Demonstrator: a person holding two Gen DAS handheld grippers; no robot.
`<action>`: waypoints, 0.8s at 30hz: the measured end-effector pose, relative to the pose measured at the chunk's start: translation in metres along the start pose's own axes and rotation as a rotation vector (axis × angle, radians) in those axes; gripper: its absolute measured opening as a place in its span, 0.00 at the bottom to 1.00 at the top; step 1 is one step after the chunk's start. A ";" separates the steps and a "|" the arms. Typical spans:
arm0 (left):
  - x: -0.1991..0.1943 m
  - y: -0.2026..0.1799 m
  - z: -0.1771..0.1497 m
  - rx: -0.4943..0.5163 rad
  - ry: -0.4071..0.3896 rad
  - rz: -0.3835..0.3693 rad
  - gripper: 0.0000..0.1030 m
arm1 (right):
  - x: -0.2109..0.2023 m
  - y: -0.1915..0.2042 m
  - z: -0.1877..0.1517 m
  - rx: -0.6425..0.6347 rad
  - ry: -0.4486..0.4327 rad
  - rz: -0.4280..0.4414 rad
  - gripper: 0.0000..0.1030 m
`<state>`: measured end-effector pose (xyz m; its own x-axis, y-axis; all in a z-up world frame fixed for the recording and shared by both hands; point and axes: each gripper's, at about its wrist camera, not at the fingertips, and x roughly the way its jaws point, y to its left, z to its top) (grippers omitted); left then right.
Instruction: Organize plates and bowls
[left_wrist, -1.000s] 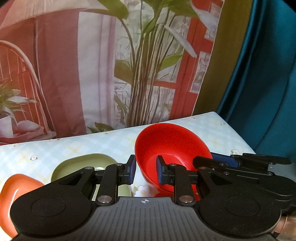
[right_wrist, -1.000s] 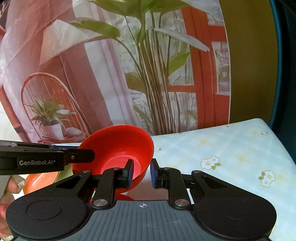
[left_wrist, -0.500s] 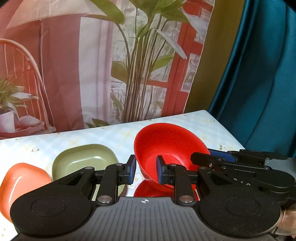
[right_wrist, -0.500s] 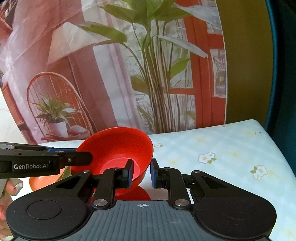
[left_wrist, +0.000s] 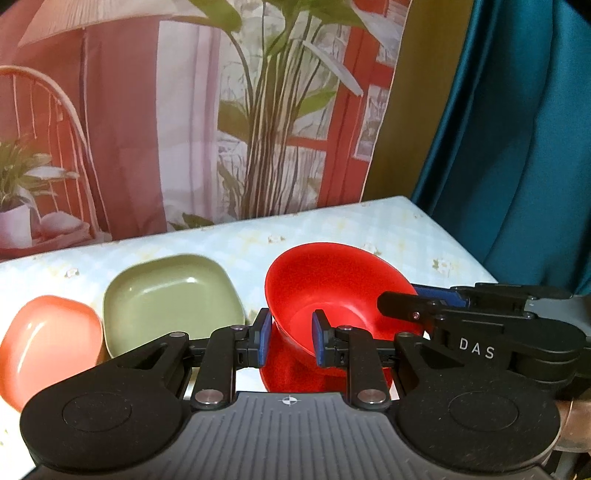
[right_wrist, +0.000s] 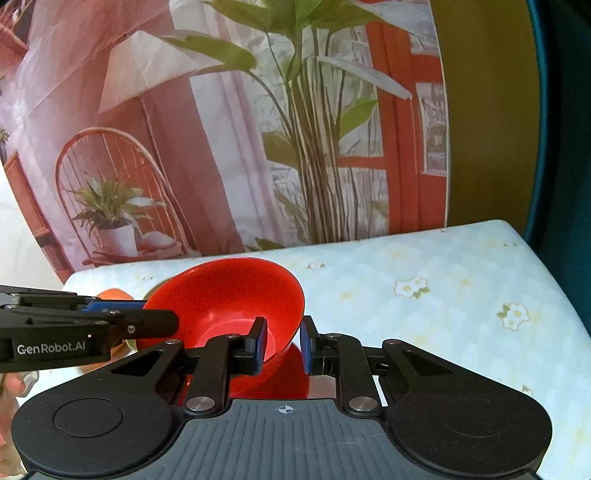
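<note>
Both grippers, left (left_wrist: 287, 341) and right (right_wrist: 282, 345), are gripping the red bowl's (left_wrist: 332, 295) rim, apparently holding it above the tablecloth (right_wrist: 424, 280), beside a green dish (left_wrist: 170, 295).

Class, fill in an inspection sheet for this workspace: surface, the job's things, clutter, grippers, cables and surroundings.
Surface: tablecloth, pale check with flowers.
Job's things: red bowl held tilted above a red reflection; green dish beside orange dish.
Clutter: nothing seen.
Grippers: left gripper and right gripper each shut on the bowl's rim, from opposite sides.
Cables: nothing seen.
Surroundings: printed backdrop with plants; teal curtain.
</note>
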<state>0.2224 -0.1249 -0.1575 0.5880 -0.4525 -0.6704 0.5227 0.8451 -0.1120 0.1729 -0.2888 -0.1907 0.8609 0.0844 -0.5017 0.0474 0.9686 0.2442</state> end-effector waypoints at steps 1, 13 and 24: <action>0.001 0.000 -0.003 -0.001 0.005 0.001 0.24 | 0.000 0.000 -0.002 -0.004 0.004 -0.002 0.18; 0.012 0.005 -0.023 -0.009 0.045 0.010 0.24 | 0.008 0.005 -0.023 -0.040 0.046 -0.010 0.18; 0.020 0.004 -0.032 -0.018 0.066 0.013 0.24 | 0.013 0.004 -0.031 -0.052 0.064 -0.023 0.18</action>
<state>0.2163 -0.1210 -0.1946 0.5520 -0.4223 -0.7190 0.5036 0.8561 -0.1162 0.1692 -0.2767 -0.2219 0.8257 0.0749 -0.5591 0.0390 0.9812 0.1890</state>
